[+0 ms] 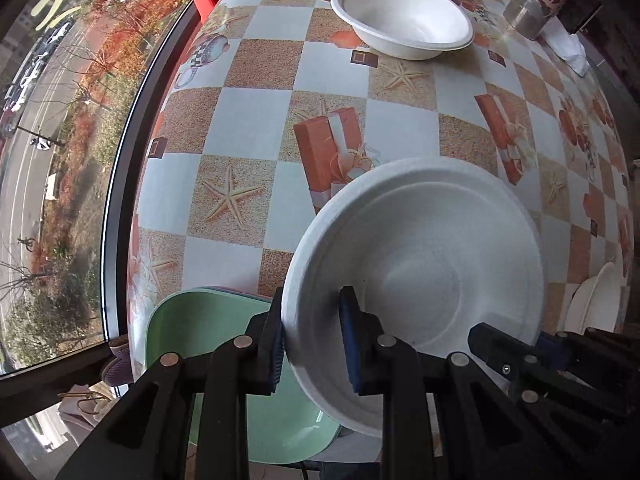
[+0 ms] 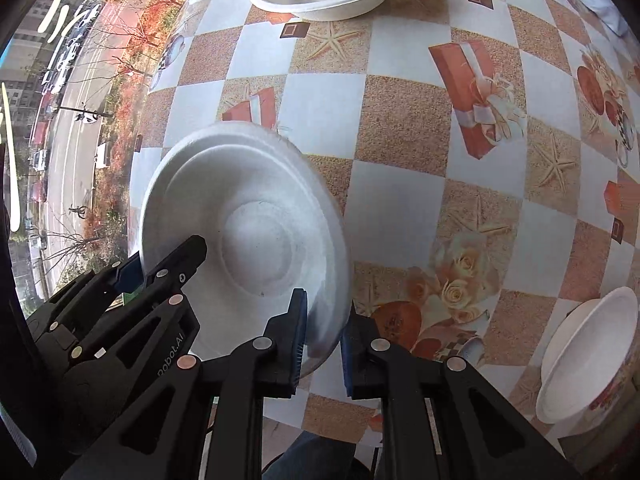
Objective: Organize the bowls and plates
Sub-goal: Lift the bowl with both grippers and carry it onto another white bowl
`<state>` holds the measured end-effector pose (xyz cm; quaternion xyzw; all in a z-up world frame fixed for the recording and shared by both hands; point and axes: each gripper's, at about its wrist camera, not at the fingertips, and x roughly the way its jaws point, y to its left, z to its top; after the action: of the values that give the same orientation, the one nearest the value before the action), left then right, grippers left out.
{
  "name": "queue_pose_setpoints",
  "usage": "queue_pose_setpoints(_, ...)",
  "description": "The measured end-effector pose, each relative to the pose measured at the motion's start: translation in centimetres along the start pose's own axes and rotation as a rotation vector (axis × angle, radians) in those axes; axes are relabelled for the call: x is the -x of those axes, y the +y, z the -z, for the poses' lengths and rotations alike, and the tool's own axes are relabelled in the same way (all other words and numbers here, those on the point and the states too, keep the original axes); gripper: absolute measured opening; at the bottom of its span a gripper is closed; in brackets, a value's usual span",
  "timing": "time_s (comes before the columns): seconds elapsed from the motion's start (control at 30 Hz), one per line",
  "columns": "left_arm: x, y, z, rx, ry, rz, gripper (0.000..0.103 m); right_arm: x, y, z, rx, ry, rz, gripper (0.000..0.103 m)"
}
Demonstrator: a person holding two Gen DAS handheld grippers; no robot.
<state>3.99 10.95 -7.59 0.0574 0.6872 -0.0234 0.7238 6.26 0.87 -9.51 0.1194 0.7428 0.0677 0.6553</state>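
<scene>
Checkered table (image 1: pixel 256 120), white bowl (image 1: pixel 420 248) between both tongs (image 1: pixel 312 344) (image 2: pixel 324 340).

A tilted bowl (image 1: pixel 420 276) sits between both tools above the table (image 1: pixel 256 120), a second bowl (image 1: pixel 400 16) beyond it.

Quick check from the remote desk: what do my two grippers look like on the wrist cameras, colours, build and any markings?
Both match: the left gripper and right gripper are matte black plastic linkages with triangular cut-outs and round silver pivot pins. The jaws carry dark blue ribbed pads. The right wrist view shows grey "Robot.AI"-style lettering, partly hidden, on the left one. No cables or sleeves visible.
</scene>
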Motion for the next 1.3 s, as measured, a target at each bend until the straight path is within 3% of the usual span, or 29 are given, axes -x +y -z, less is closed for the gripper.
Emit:
queue_pose_setpoints(0.4,1.9,-4.6,4.3,-0.159,0.017,0.015,0.028,3.1,-4.1,5.1,-0.056,-0.021,0.021,0.017)
queue_pose_setpoints(0.67,2.9,-9.1,6.6,-0.367,-0.01,0.016,0.031,4.0,-7.6,9.7,-0.17,-0.052,-0.005,0.017)
queue_pose_setpoints(0.83,3.4,-12.3,7.0,-0.454,-0.011,0.021,0.035,4.7,-9.9,10.8,-0.253,-0.097,-0.016,0.017)
queue_pose_setpoints(1.3,3.9,-22.1,6.0,-0.63,-0.011,0.059,0.036,8.3,-19.5,15.3,-0.499,-0.164,-0.038,0.017)
